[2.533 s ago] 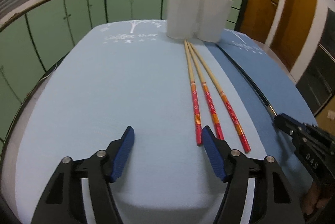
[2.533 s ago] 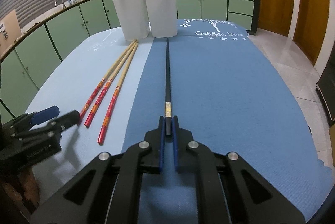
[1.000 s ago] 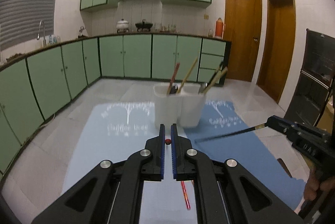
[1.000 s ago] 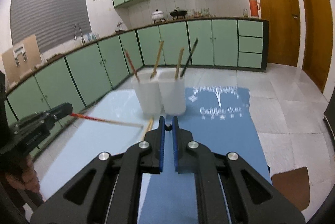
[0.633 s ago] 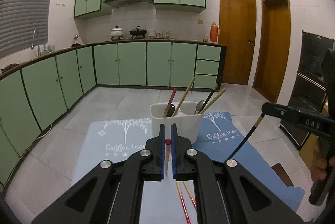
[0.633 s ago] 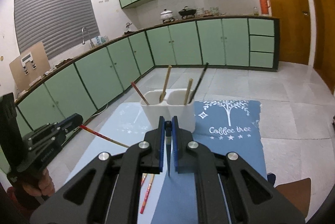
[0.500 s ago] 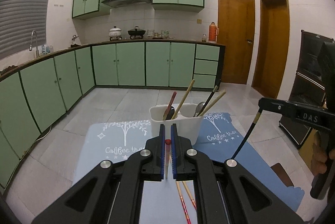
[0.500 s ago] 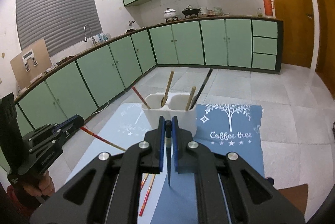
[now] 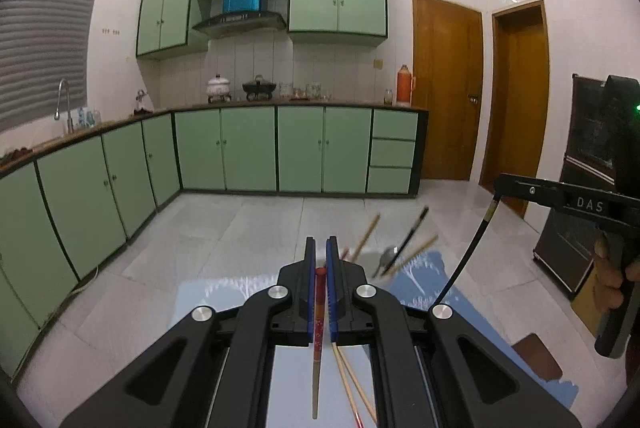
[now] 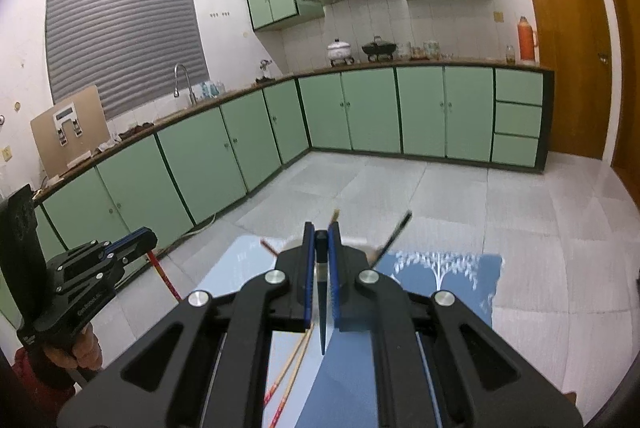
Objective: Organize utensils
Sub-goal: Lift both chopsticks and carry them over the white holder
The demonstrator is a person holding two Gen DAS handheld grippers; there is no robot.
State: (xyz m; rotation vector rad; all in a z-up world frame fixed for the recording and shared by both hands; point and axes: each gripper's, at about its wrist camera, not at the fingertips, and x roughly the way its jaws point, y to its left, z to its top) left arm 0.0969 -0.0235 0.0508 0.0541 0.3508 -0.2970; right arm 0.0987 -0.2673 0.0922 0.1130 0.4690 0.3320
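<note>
In the left wrist view, the left gripper (image 9: 320, 270) has its jaws clamped on the painted end of a red chopstick (image 9: 317, 340), which hangs tip-down over the tabletop (image 9: 288, 388) so it can be lowered straight into the holder (image 9: 384, 281). That holder is mostly hidden behind the jaws, with only the utensils standing in it poking out. Two more chopsticks (image 9: 354, 388) lie on the light mat below, waiting. To the right, the right gripper (image 9: 498, 184) carries a black chopstick (image 9: 466, 256) (also hanging downward).

In the right wrist view, the right gripper (image 10: 320, 240) has its jaws closed on the black chopstick (image 10: 321, 308), tip pointing down toward the blue mat (image 10: 440, 268), likely for the same vertical drop. The left gripper (image 10: 150, 236) holds the red chopstick (image 10: 162, 274) at the far left.
</note>
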